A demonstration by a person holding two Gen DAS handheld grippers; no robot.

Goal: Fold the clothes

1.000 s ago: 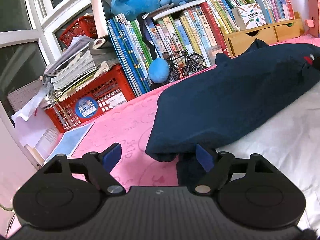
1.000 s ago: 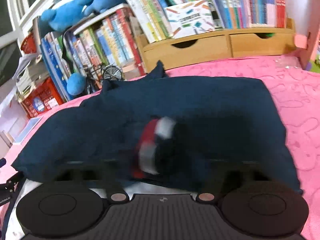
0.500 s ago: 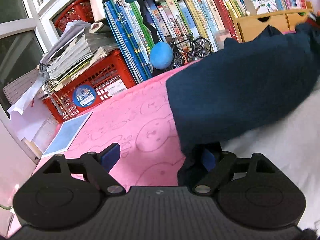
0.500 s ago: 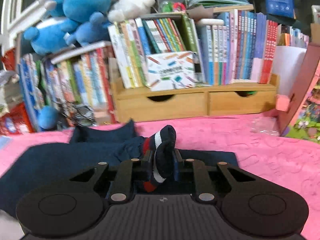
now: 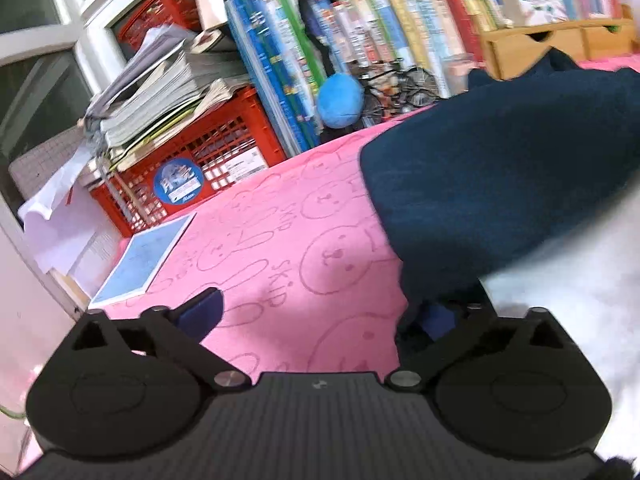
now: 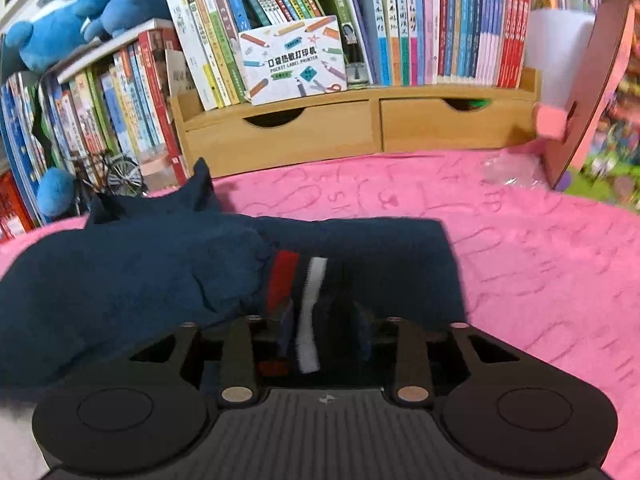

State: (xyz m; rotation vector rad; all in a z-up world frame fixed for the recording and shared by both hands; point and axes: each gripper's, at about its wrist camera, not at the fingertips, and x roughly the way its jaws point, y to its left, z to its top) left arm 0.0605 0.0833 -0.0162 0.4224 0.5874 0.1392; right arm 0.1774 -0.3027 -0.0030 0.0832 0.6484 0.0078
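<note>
the navy garment (image 6: 132, 280) lies on the pink desk (image 6: 540, 248), its striped cuff (image 6: 308, 304) laid inward as a fold. the right hand-held gripper (image 6: 324, 320) is opening around the cuff, releasing it. the left hand-held gripper (image 5: 320, 312) is opening wide, the garment's edge at its 3 o'clock finger.

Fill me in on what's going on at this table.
A person with a gripper in each hand is folding a navy garment on a pink cloth. The right gripper is opening, with the striped cuff between its fingers. The left gripper is opening wide at the garment's edge, nothing pinched; its right finger is partly under the fabric.
</note>
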